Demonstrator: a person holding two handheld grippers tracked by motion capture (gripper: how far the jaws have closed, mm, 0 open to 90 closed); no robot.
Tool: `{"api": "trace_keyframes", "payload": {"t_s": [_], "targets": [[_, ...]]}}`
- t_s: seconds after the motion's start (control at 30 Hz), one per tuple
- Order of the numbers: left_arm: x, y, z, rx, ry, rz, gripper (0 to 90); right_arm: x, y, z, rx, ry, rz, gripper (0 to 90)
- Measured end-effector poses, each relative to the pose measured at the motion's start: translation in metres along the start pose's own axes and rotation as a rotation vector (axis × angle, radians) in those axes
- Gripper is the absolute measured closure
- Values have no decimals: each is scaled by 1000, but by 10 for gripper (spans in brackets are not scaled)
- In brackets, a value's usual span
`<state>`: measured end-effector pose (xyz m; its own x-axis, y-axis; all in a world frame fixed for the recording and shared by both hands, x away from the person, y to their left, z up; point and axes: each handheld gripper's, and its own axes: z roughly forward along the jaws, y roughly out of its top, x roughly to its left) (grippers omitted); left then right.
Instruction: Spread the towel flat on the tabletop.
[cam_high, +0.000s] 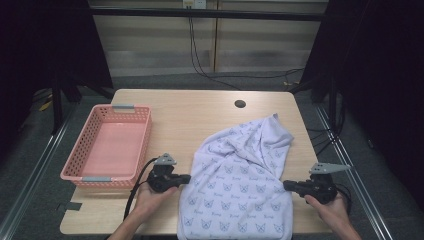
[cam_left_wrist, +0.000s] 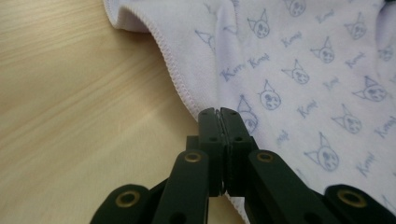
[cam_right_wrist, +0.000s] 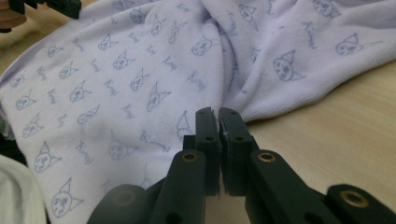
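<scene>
A pale lilac towel (cam_high: 240, 175) printed with small cat faces lies rumpled on the right half of the wooden table (cam_high: 190, 110), its near end hanging over the front edge. My left gripper (cam_high: 187, 177) lies low at the towel's left edge. In the left gripper view the jaws (cam_left_wrist: 219, 112) are shut, with the stitched hem of the towel (cam_left_wrist: 303, 70) running in under them. My right gripper (cam_high: 286, 185) is at the towel's right edge. In the right gripper view its jaws (cam_right_wrist: 218, 112) are shut on the border of the towel (cam_right_wrist: 140, 70).
A pink plastic basket (cam_high: 142, 145), with nothing in it, stands on the table's left side, close to my left hand. A round cable hole (cam_high: 240, 104) sits near the back edge. Dark frames and cables surround the table.
</scene>
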<state>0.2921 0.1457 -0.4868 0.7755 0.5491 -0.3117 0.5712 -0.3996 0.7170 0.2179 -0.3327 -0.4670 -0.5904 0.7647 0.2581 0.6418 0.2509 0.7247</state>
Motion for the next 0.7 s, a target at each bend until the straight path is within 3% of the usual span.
{"api": "trace_keyframes", "payload": {"t_s": [0.13,0.27,0.37,0.43,0.53,0.7], "targets": [[-10,-21,-26,1,-5,-17,886,9,-12,-10,12,-3,5,887],[-19,-43,-52,-5,-36,-24,886,17,-25,-30,-14,-7,9,887],[-27,-42,-57,-18,-75,-1,858,26,-33,-42,-9,1,9,870],[-29,-36,-54,-24,-67,13,705,30,-35,-45,2,-20,-8,802],[-23,-21,-40,-58,-86,19,688,29,-34,-43,-12,-37,-5,741],[-12,8,8,18,-66,72,696,19,-12,-16,-2,-42,-37,679]]}}
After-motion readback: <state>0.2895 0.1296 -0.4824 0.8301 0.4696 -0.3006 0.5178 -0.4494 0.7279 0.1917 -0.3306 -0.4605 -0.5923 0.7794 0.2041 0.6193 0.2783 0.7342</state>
